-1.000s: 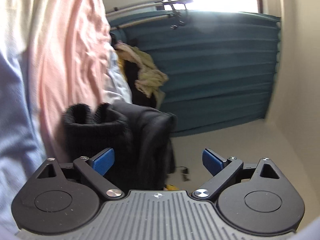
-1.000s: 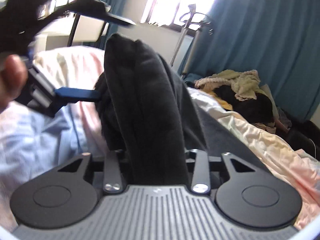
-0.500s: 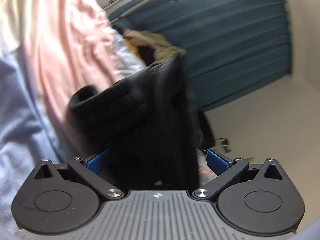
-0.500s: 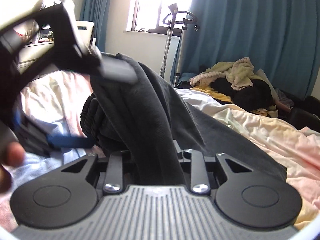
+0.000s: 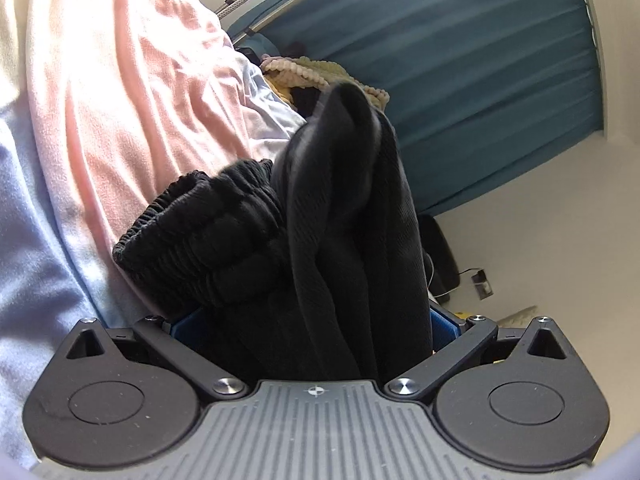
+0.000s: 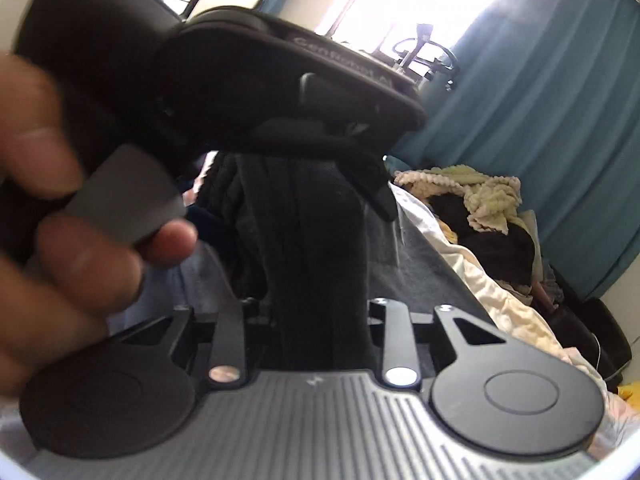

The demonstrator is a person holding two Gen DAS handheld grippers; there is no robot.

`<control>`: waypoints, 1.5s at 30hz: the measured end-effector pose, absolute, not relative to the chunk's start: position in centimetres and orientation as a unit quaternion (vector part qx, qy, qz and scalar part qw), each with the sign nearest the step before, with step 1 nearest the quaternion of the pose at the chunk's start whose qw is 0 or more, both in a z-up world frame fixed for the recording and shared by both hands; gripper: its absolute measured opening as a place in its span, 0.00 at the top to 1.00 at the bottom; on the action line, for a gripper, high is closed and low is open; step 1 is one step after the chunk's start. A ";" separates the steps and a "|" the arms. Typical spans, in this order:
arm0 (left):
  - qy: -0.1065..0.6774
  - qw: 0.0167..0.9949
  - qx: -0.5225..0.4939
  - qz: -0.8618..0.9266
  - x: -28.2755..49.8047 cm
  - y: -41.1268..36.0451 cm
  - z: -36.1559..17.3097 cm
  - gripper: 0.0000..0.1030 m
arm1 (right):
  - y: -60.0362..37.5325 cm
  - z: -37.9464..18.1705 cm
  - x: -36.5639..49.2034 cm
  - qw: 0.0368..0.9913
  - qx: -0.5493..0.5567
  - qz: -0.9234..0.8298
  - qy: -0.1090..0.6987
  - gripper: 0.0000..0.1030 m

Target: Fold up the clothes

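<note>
The bed point(image 5: 120, 92), under pink and pale-blue covers, carries the black garment point(image 5: 340, 208), which rises bunched between both tools. My right tongs point(image 6: 320, 312) are clamped on a thick fold; their jaws have just been widening slightly. My left tongs point(image 5: 312, 320) stand wide around cloth; I cannot tell if the pads press. I should keep the folds aligned and lower evenly. The pads are hidden.
</note>
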State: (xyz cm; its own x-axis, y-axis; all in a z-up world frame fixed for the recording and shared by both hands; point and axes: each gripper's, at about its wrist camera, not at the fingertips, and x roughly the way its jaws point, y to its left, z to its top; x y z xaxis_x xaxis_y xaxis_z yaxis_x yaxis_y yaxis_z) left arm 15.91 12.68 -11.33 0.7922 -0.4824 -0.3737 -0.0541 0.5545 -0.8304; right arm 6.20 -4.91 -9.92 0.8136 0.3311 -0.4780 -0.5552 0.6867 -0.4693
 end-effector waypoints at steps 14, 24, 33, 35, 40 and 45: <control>0.316 0.818 -0.478 -0.055 16.1 13.8 -12.7 0.44 | -27.2 -6.4 8.5 0.935 0.235 0.049 0.261 0.26; 0.308 0.809 -0.498 -0.053 15.7 14.0 -13.1 0.45 | -26.9 -13.0 13.6 0.886 0.348 0.070 0.298 0.31; 0.290 0.796 -0.529 -0.043 14.5 14.8 -11.9 0.58 | -25.6 -8.5 12.0 0.924 0.293 0.093 0.228 0.77; 0.279 0.790 -0.544 -0.052 13.8 15.1 -10.9 0.59 | -25.2 -6.2 11.1 0.932 0.283 0.106 0.200 0.78; 0.256 0.790 -0.549 -0.090 12.1 14.1 -7.2 0.59 | -25.4 -0.3 8.8 0.946 0.262 0.128 0.143 0.78; 0.238 0.798 -0.535 -0.143 12.0 10.0 -2.1 0.59 | -29.4 4.3 6.6 0.948 0.267 0.129 0.112 0.78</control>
